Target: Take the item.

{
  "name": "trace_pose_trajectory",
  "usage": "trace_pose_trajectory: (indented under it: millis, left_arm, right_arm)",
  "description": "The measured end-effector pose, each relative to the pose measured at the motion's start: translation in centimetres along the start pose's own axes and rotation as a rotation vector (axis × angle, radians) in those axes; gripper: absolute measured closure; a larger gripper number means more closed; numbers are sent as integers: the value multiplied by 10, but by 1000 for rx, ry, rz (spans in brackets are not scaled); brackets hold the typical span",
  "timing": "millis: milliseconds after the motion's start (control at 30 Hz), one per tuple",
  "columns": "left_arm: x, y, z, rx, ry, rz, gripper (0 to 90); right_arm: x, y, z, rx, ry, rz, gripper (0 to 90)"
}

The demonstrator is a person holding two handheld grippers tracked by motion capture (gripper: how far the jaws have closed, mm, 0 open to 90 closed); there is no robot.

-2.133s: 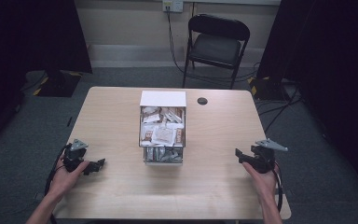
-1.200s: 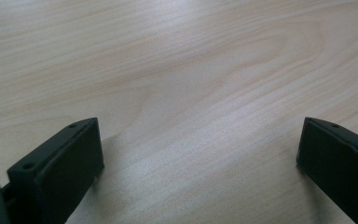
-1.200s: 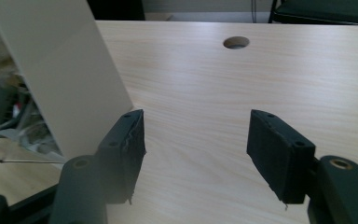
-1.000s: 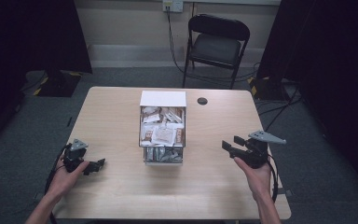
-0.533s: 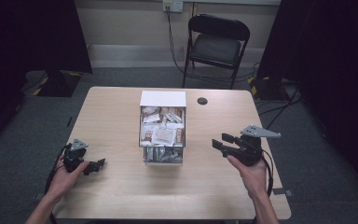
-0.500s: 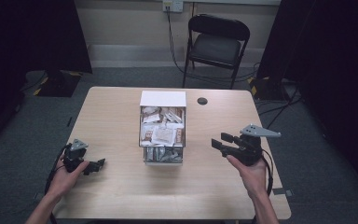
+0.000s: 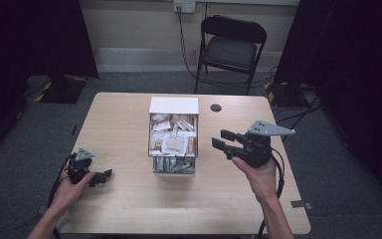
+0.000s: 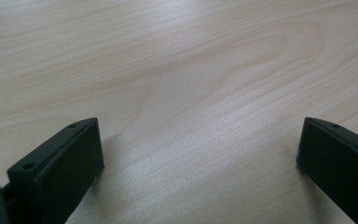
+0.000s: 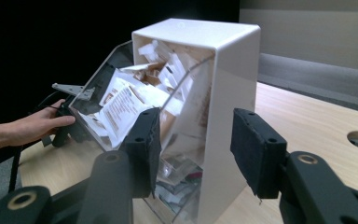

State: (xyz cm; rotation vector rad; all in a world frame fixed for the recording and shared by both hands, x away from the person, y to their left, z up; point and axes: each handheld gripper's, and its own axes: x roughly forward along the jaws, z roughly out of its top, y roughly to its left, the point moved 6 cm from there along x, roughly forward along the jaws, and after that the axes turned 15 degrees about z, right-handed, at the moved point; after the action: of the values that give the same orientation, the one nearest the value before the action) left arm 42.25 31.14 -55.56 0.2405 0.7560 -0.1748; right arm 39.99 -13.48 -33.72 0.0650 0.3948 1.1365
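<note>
A white box (image 7: 173, 105) with a clear sloped front stands at the table's middle, stuffed with several paper packets (image 7: 171, 142). My right gripper (image 7: 222, 140) hovers above the table just right of it and points at its side. In the right gripper view the box (image 9: 228, 70) stands close ahead of the right gripper (image 9: 193, 149). Its jaws have just been closing, stand apart, and nothing is between them. My left gripper (image 7: 104, 177) rests low at the table's near left, open over bare wood (image 8: 198, 158).
A round cable hole (image 7: 216, 107) sits in the tabletop (image 7: 119, 124) behind the box. A black folding chair (image 7: 231, 47) stands beyond the far edge. The person's other hand (image 9: 32, 126) shows past the box in the right gripper view.
My right gripper has risen off the table and moved left towards the box. The left gripper has stayed where it was.
</note>
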Motion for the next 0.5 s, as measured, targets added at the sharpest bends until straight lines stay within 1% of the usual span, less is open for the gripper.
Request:
trace_pose_trajectory:
  millis: [67,100,133,167,267,367,433,467,500]
  left_arm:
    - [0,0,0,0,0,0,0]
    - [0,0,0,0,0,0,0]
    - [0,0,0,0,0,0,0]
    - [0,0,0,0,-1,1,0]
    - [0,0,0,-1,0,1,0]
    - [0,0,0,-1,0,-1,0]
    - [0,0,0,-1,0,0,0]
    - [0,0,0,-1,0,0,0]
    - [0,0,0,0,0,0,0]
  right_arm:
    - [1,1,2,-3,1,5,531]
    - [7,3,6,-17,6,20,532]
    - [7,3,6,-17,6,20,532]
    - [12,7,10,-23,2,46,535]
    - [21,14,15,-41,10,80,534]
    - [28,20,20,-56,12,93,560]
    - [31,21,22,-59,11,95,567]
    - [33,23,24,-64,15,101,573]
    - [41,25,26,-72,29,116,587]
